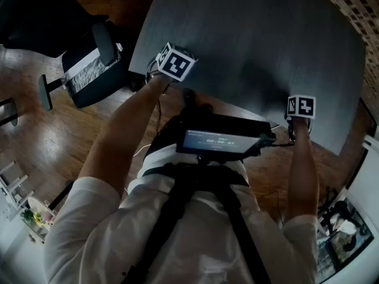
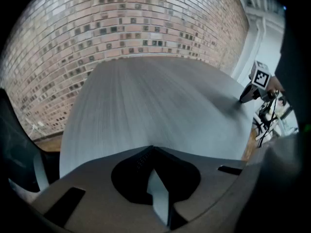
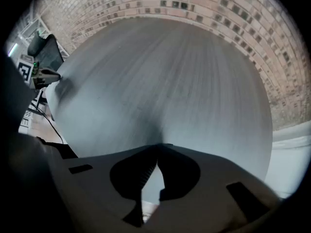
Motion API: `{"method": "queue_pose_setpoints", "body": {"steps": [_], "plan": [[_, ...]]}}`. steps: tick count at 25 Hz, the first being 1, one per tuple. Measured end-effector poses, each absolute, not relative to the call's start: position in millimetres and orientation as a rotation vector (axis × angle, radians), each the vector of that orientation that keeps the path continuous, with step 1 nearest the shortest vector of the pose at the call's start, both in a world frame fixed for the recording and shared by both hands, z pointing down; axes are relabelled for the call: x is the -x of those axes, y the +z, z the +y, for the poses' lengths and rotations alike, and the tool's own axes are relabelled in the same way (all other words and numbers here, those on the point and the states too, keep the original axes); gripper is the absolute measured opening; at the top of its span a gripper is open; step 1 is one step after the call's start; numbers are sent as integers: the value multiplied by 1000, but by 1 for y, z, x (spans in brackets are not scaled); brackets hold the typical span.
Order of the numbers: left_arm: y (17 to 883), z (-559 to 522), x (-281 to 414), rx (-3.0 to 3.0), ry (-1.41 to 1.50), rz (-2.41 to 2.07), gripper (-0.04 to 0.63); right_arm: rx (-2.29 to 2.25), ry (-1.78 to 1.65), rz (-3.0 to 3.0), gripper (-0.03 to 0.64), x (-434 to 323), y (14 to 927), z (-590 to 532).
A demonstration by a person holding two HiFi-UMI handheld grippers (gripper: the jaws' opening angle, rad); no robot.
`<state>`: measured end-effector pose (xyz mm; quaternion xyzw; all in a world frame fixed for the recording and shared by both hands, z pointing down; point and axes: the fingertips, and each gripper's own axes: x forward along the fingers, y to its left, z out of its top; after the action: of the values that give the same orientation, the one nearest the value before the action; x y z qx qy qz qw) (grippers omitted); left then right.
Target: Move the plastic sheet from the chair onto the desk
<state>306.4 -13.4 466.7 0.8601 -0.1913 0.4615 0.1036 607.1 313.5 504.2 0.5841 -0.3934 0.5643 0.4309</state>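
1. Grips near-left corner of plastic sheet (image 1: 249,46) w/ left gripper (image 2: 153,152). Jaws pressed together on sheet edge, pale strip of it pinched btwn them.
2. Grips near edge further right w/ right gripper (image 3: 156,152), same way. Jaws pinched shut on sheet, thin sliver of it btwn them.
3. Sheet: dark grey, faint lengthwise streaks, spread wide & flat ahead of both grippers. Fills most of upper head view.
4. Can't tell if lying on a counter or held in the air; anything underneath is hidden by sheet itself.
5. Off the chair (image 1: 98,70): black office chair to left of sheet's left edge, on wood floor (image 1: 35,135), w/ pale patch on it, unclear what.
6. Brick wall (image 2: 121,23) beyond sheet's far edge in both gripper views.
7. Both bare forearms stretched fwd to the sheet edge, marker cubes on top of grippers.
8. White shirt, black straps, dark device w/ lit screen (image 1: 219,141) at chest, btwn the arms.
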Motion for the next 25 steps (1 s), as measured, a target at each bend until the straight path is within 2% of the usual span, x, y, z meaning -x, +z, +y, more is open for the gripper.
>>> {"method": "queue_pose_setpoints", "body": {"steps": [4,11,13,17,19,25], "plan": [[463,12,-281,-2505,1177,-608,0,-1675,1303,-1037,0,-602,508,323],[440,65,-194,-2271,836,-819,0,-1912,1400,-1207,6,-577,482,329],[437,73,-178,-2218,759,-862,0,-1952,1379,-1241,46,-569,475,323],[424,89,-162,-2178,670,-932,0,-2003,1352,-1310,49,-553,464,314],[415,94,-160,-2182,631,-961,0,-2027,1344,-1356,109,-548,457,305],[394,91,-147,-2175,556,-1030,0,-2023,1223,-1533,110,-524,430,256]]}}
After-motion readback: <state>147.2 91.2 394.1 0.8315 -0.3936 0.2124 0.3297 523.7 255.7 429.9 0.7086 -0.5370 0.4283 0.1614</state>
